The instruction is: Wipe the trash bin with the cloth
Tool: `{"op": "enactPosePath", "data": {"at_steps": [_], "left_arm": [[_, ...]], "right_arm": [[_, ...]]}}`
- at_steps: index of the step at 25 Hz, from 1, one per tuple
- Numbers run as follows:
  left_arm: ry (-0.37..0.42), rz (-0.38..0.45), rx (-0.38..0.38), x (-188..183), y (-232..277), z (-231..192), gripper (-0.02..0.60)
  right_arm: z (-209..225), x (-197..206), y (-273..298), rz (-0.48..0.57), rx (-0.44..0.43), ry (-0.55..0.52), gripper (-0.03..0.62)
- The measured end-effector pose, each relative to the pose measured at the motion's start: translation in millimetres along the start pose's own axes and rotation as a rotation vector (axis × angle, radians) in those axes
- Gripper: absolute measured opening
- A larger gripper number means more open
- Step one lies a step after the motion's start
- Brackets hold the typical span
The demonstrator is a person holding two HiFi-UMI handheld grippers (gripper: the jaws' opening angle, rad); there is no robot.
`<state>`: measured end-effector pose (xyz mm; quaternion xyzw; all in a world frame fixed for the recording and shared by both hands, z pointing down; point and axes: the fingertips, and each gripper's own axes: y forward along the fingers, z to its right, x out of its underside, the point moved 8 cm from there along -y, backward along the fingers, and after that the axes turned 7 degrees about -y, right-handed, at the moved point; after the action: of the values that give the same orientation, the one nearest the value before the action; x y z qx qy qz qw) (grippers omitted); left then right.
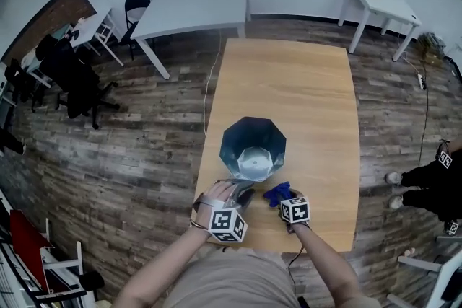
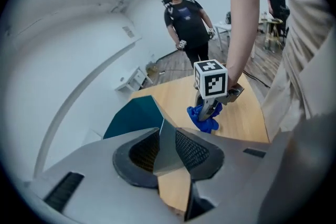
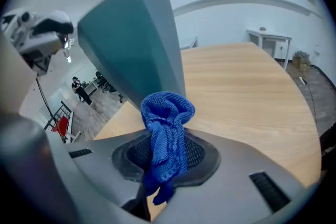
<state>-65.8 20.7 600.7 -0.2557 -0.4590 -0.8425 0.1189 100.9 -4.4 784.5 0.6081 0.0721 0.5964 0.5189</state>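
A person is working at a wooden surface (image 1: 303,90), where the teal trash bin (image 1: 253,144) is sitting at lower centre. The left claw (image 2: 167,136) is gaping slightly around the bin's rim, while the right claw (image 3: 168,140) is clamping the blue cloth (image 3: 167,113) just right of the bin.

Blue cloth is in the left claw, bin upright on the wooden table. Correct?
Not quite. The blue cloth is pinched in the right claw, not the left; the right gripper view shows it. The bin does stand upright on the wooden table.
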Motion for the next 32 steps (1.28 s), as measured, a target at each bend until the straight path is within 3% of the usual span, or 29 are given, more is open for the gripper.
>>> {"op": "enactPosePath", "data": {"at_steps": [6,9,13,17,22,32], "left_arm": [[-0.324,0.108,-0.007,15,-29,13,0.087],[-0.427,0.138,0.002,18,-31,15,0.087],[-0.477,0.184,-0.001,7,-31,18,0.087],[-0.585,0.248,0.013,-1,-40,13,0.087],[-0.601,0.266,0.018,-11,-48,10,0.087],[-0.667,0.259,0.012,10,-59,14,0.087]], "right_arm": [[16,-32,-113,0.192,0.100,-0.076,0.077],[11,-52,-150,0.252,0.139,-0.134,0.077],[7,-79,-177,0.276,0.124,-0.205,0.078],[-4,-103,-185,0.275,0.096,-0.261,0.077],[-18,-119,-196,0.313,0.106,-0.307,0.078],[-49,-112,-203,0.397,0.117,-0.295,0.078]]}}
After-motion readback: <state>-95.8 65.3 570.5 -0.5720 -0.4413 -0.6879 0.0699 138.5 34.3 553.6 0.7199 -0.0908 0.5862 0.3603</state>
